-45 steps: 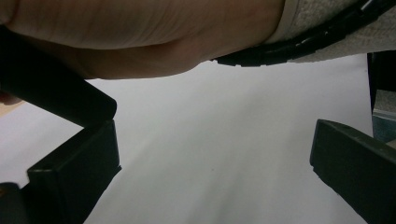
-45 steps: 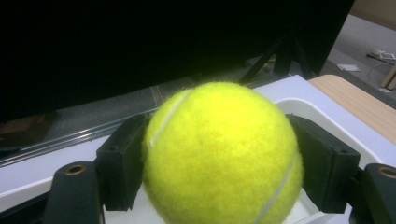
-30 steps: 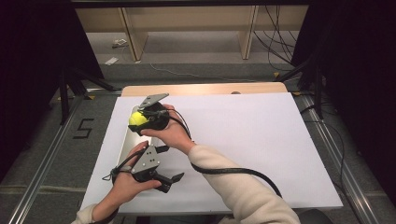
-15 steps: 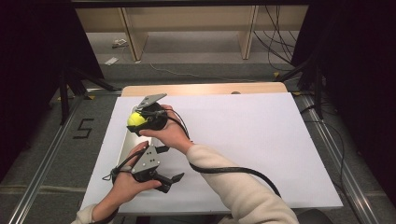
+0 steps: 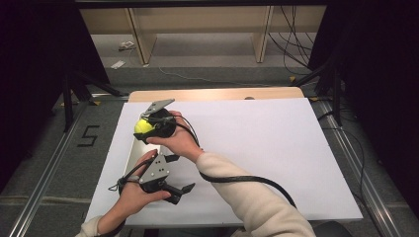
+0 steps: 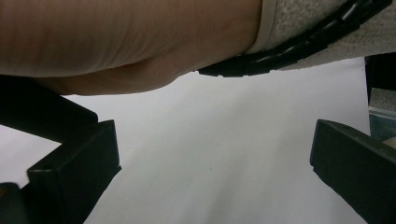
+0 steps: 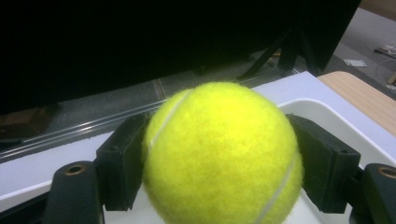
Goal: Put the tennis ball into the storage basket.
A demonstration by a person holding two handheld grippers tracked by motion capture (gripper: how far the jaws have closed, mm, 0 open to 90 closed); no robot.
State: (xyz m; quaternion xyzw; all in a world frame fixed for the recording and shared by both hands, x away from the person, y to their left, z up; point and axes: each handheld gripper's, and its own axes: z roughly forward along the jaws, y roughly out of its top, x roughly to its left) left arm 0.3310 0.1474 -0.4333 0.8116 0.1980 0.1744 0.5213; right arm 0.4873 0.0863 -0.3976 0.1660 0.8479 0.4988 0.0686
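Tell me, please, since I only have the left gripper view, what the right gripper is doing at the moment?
Observer: The right gripper is shut on a yellow tennis ball, one jaw on each side of it.
Operator: Thank you. Is it above anything?
Observer: Yes, a white tray lies under the ball at the left edge of the table.
Operator: And how do the two arms lie?
Observer: In the high view the right forearm crosses over toward the left, just past the left gripper, whose jaws stand open with nothing between them.
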